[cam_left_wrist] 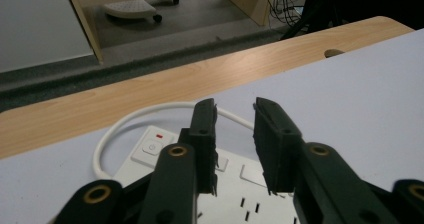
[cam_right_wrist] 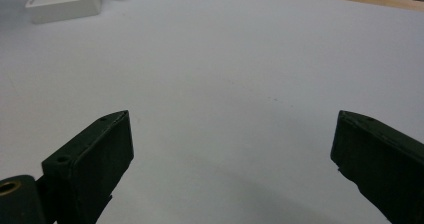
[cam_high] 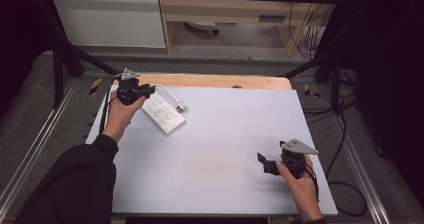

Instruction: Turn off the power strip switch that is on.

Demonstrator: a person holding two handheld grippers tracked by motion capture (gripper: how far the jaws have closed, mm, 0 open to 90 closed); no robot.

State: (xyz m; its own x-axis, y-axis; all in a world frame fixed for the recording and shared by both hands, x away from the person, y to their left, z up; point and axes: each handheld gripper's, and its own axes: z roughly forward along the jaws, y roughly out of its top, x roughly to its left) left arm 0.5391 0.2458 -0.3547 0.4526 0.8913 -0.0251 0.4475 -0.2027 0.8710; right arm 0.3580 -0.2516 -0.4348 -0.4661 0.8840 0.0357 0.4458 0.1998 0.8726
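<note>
White strip [cam_high: 162, 113] lay near the table's [cam_high: 225, 149] far left corner; left gripper [cam_left_wrist: 235, 134], narrowly parted, pinched nothing and could be snagged on the cord [cam_left_wrist: 150, 111]; right gripper [cam_right_wrist: 232, 159] was spread wide.

It looked like a lab or test room fitted out for recording. A black metal frame [cam_high: 65, 49] stood around the table [cam_high: 225, 134], which had a pale grey sheet over a wooden top. Metal rails [cam_high: 30, 154] ran along the grey carpeted floor, with hazard tape [cam_high: 95, 85] at the corners. Loose cables [cam_high: 345, 149] trailed at the right, and a wooden desk [cam_high: 225, 9] stood behind.
</note>
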